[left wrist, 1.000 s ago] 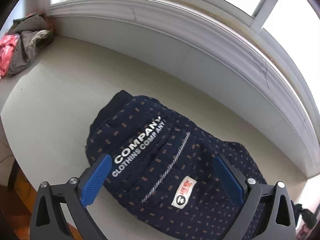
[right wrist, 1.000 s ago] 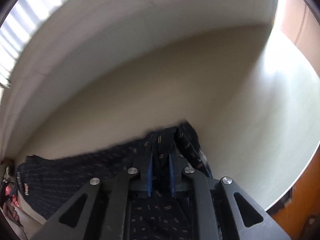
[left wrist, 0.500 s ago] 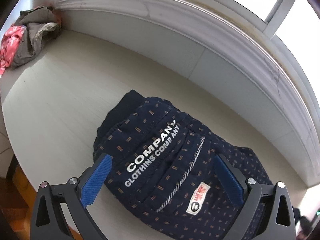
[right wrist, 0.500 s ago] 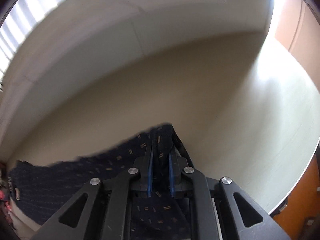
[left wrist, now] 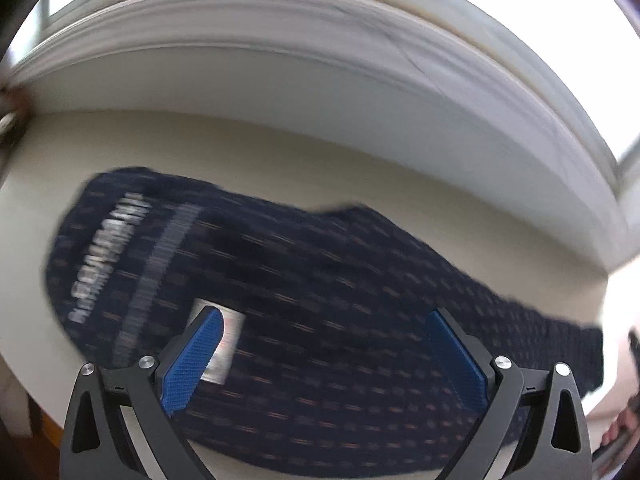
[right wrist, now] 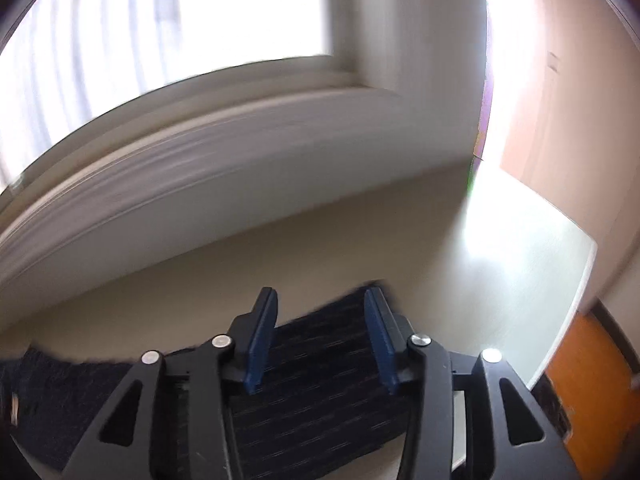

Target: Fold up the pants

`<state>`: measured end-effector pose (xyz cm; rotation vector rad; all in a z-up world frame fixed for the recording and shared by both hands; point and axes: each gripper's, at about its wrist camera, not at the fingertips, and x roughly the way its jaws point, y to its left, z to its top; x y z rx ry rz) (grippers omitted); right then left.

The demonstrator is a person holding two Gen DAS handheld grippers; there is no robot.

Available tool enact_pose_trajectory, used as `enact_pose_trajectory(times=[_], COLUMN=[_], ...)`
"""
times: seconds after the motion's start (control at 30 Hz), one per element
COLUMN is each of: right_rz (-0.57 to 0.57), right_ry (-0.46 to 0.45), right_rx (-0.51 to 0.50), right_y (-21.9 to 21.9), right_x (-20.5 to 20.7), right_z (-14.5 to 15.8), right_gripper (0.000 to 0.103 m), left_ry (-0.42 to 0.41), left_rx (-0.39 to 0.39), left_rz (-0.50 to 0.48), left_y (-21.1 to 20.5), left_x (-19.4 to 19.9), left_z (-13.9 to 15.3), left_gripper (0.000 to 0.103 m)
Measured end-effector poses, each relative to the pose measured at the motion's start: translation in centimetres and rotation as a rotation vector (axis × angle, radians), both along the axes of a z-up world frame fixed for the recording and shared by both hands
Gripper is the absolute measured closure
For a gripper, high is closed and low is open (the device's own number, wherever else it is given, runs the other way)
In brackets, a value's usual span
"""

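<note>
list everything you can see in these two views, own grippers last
pants: 1, dark navy with small orange dashes and white lettering, spread flat on the table
table: 1, cream, under the pants
window sill: 1, white, along the wall behind the table
window: 1, bright, above the sill
left gripper: 1, black with blue pads, open over the pants
right gripper: 1, black with blue pads, open over the far end of the pants
</note>
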<state>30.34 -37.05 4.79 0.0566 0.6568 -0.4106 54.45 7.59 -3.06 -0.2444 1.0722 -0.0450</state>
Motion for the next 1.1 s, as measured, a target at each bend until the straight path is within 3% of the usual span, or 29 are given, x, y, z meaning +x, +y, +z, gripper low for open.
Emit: enact_pose_trajectory(times=[0.1,0.17,0.23,0.33,0.4,0.57,0.77,0.8,1.0,1.1], right_rz=[-0.058,-0.098,-0.068,0.04,0.121,0.318,0.481,0.491,0.459,0.439], right_ry=[0.041,0.028,0.005,0.037,0.086,0.172,0.26,0.27,0.318,0.303], right_rx=[-0.165,-0.165,-0.057,0.117,0.181,0.314,0.376,0.385,0.355,0.374], right_y=[2.7,1.7,-0.2,-2.7,-1.7,5.7,14.1,14.9,16.9,16.4], right_x=[0.0,-0.9,-2.0,-3.3,-2.9,0.1,2.5,3.4,3.8,3.7], right_z=[-0.6,-0.5,0.2,-1.2,-2.6,-6.0,-8.5,-8.0,-11.9,-12.3], right_gripper=[0.06,0.059,0.058,0.058,0.058,0.058,0.058,0.058,0.058,0.071], left_ry=[0.03,0.035,0.023,0.017,0.015,0.02,-0.001,0.004,0.044,0.039], left_rx=[0.023,0.005,-0.003,0.011,0.018,0.016,-0.055,-0.059,-0.101,-0.101], left_rz=[-0.051,-0.059,-0.063,-0.064,-0.057,-0.025,-0.007,-0.011,-0.066,-0.143], left_y=[-3.5,-4.8,-6.0,-7.2,-7.5,-6.4,-3.0,-2.3,2.3,2.7], left_x=[-0.8,-1.6,-2.5,-3.8,-4.8,-6.8,-6.8,-6.5,-5.0,-5.7], left_z=[-1.1,-1.1,-0.6,-0.2,-0.4,-0.3,0.0,-0.5,-3.4,-3.5], left_gripper=[0.0,0.0,0.0,0.0,0.0,0.0,0.0,0.0,0.0,0.0])
